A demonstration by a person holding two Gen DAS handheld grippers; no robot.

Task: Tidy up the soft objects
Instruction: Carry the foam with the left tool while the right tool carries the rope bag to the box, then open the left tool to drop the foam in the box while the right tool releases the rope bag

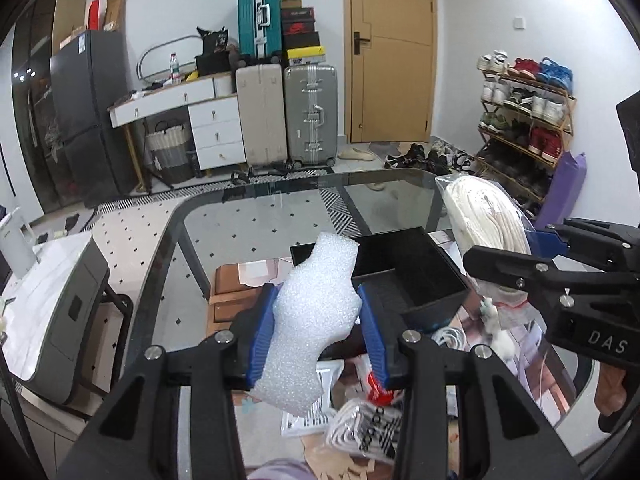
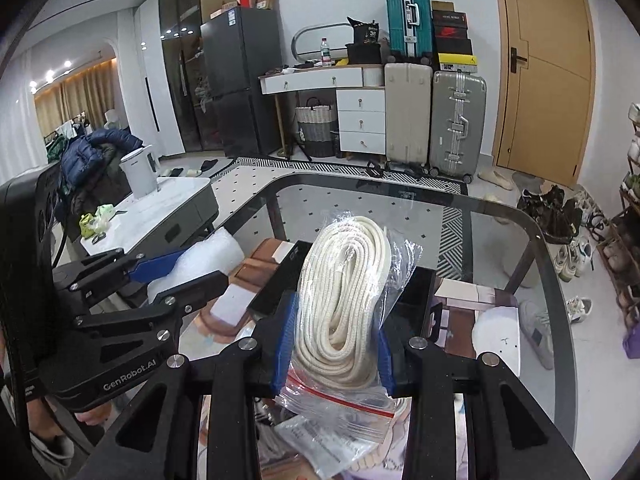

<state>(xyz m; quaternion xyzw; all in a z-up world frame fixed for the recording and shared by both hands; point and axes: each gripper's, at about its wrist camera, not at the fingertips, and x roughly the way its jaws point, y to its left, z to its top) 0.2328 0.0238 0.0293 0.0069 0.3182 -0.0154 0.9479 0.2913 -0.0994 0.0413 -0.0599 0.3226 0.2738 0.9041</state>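
Observation:
My left gripper (image 1: pixel 318 326) is shut on a white foam piece (image 1: pixel 316 312) and holds it above the glass table (image 1: pixel 256 216), just left of a black box (image 1: pixel 408 268). My right gripper (image 2: pixel 334 346) is shut on a clear zip bag of coiled white rope (image 2: pixel 344 300), held above the same black box (image 2: pixel 416 292). In the left wrist view the right gripper (image 1: pixel 520 268) shows at the right with the rope bag (image 1: pixel 488 220). In the right wrist view the left gripper (image 2: pixel 168 276) shows at the left with the foam (image 2: pixel 208 256).
More bagged items lie low in front: a bag with black print (image 1: pixel 368 432) and a flat packet (image 2: pixel 320 440). Under the glass are a brown box (image 1: pixel 232 292) and papers. A grey side table (image 1: pixel 60 304) stands left; a shoe rack (image 1: pixel 524 120) stands right.

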